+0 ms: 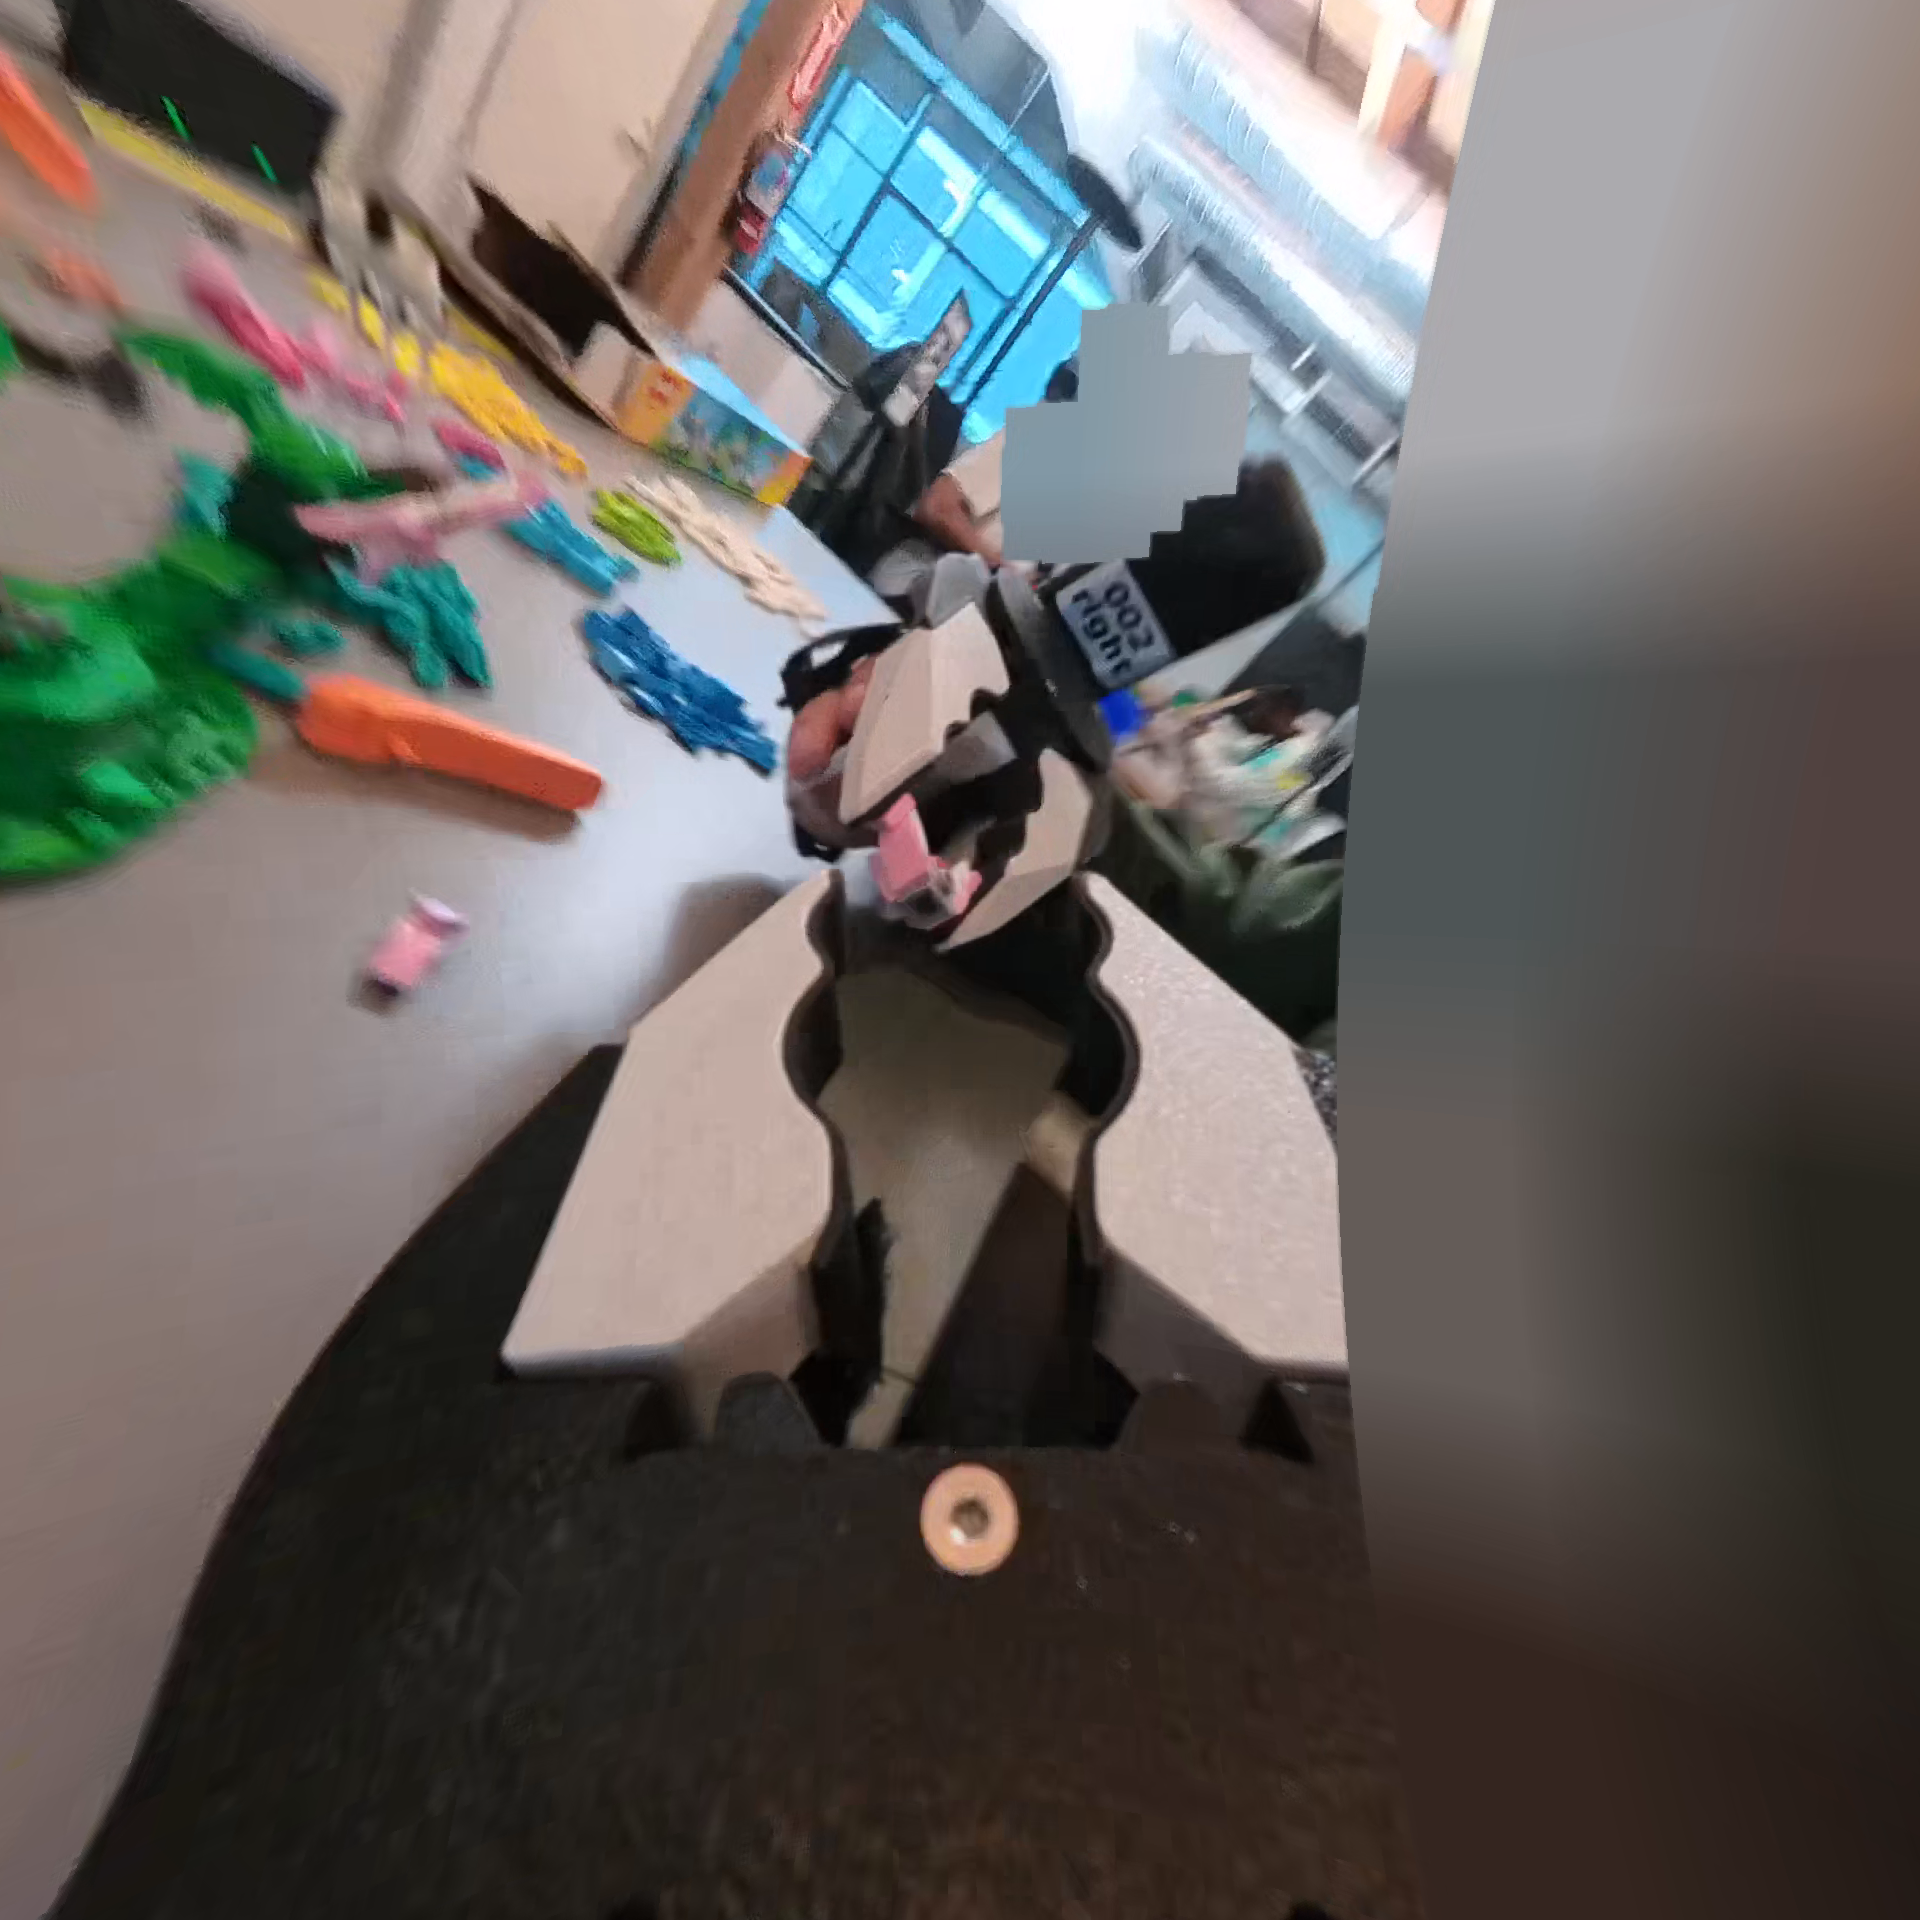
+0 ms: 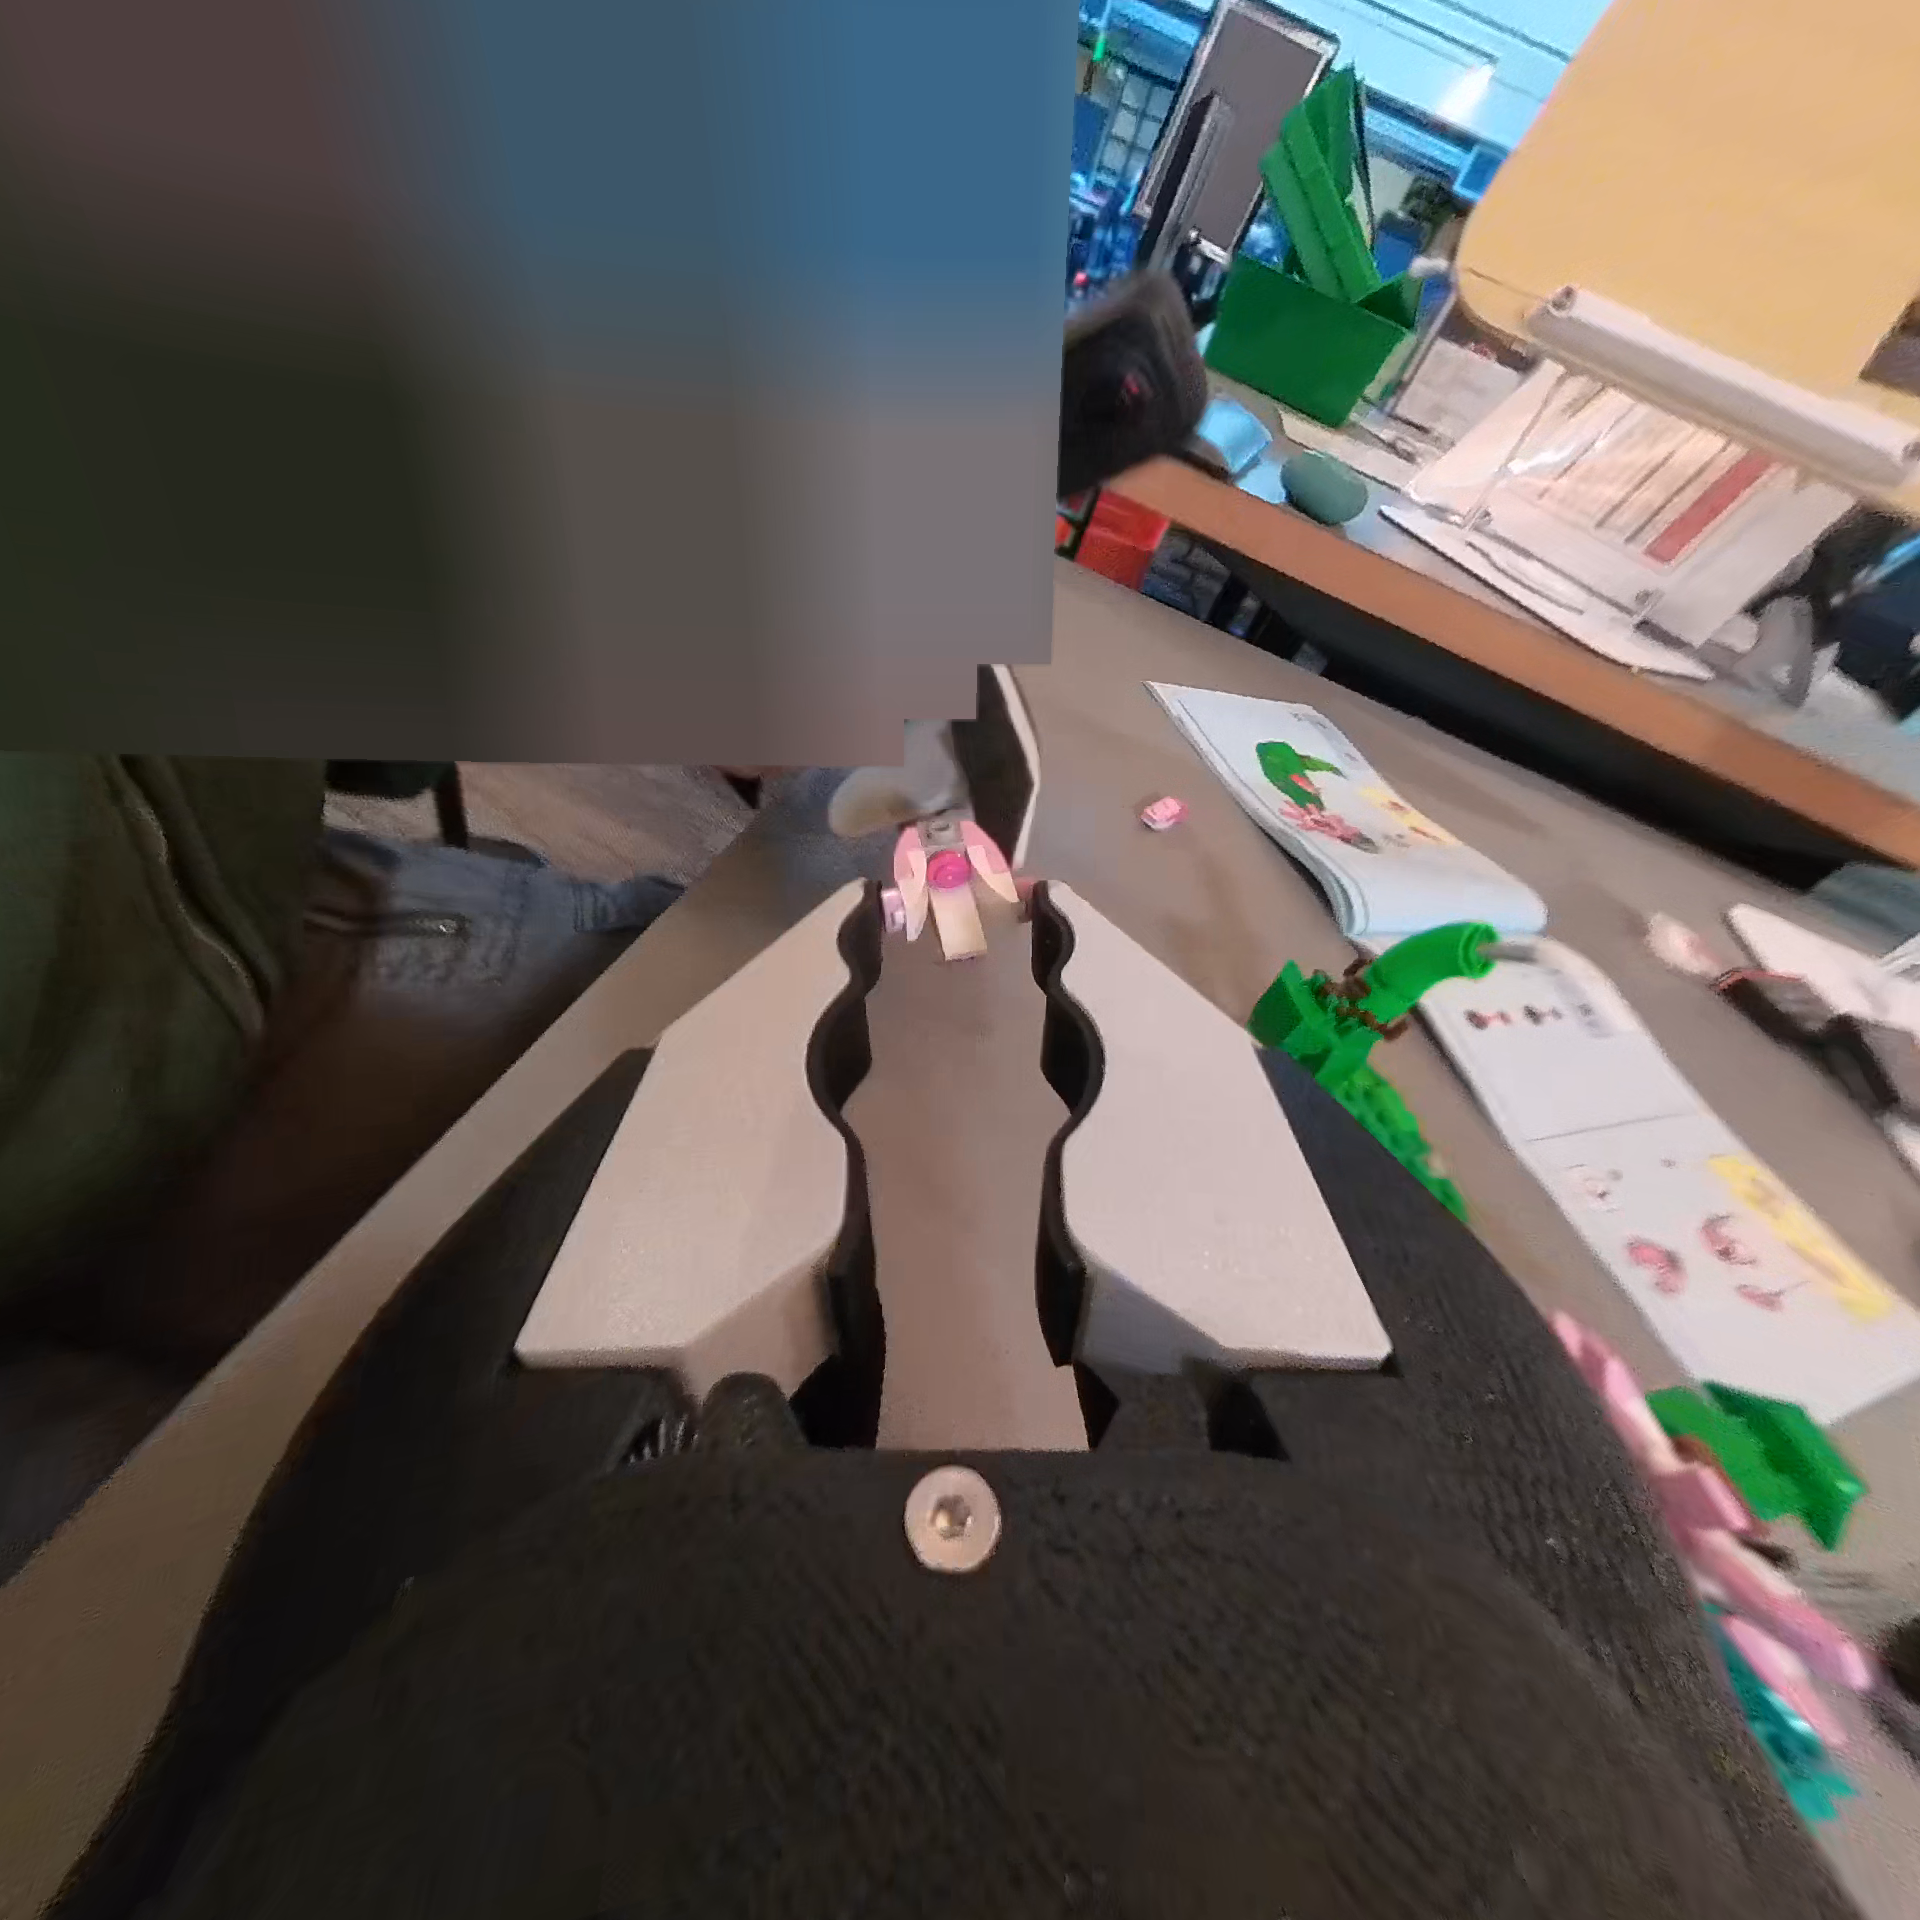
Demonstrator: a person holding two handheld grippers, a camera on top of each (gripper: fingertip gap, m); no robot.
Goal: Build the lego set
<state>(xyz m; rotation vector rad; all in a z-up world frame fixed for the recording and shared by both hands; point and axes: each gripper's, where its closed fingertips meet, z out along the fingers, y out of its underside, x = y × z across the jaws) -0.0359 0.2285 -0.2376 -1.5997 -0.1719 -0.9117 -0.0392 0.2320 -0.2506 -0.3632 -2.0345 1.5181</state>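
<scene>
My right gripper (image 2: 951,914) is shut on a small pink flower piece (image 2: 940,883) with a magenta round centre and tan petals, held at its fingertips above the table edge. In the left wrist view the right gripper (image 1: 930,878) faces me with the same pink piece (image 1: 904,857) in it. My left gripper (image 1: 961,904) is open and empty, its tips just short of that piece. A pale fingertip of the left gripper (image 2: 883,805) shows right behind the flower.
A loose pink piece (image 1: 410,940) lies on the grey table (image 1: 208,1143). An orange brick separator (image 1: 447,743), a green build (image 1: 104,675) and sorted piles of blue (image 1: 675,675) and yellow (image 1: 499,400) bricks lie to the left. An open instruction booklet (image 2: 1351,821) and a green stem (image 2: 1351,997) lie to the right. Left and right tips are no more than a few centimetres apart.
</scene>
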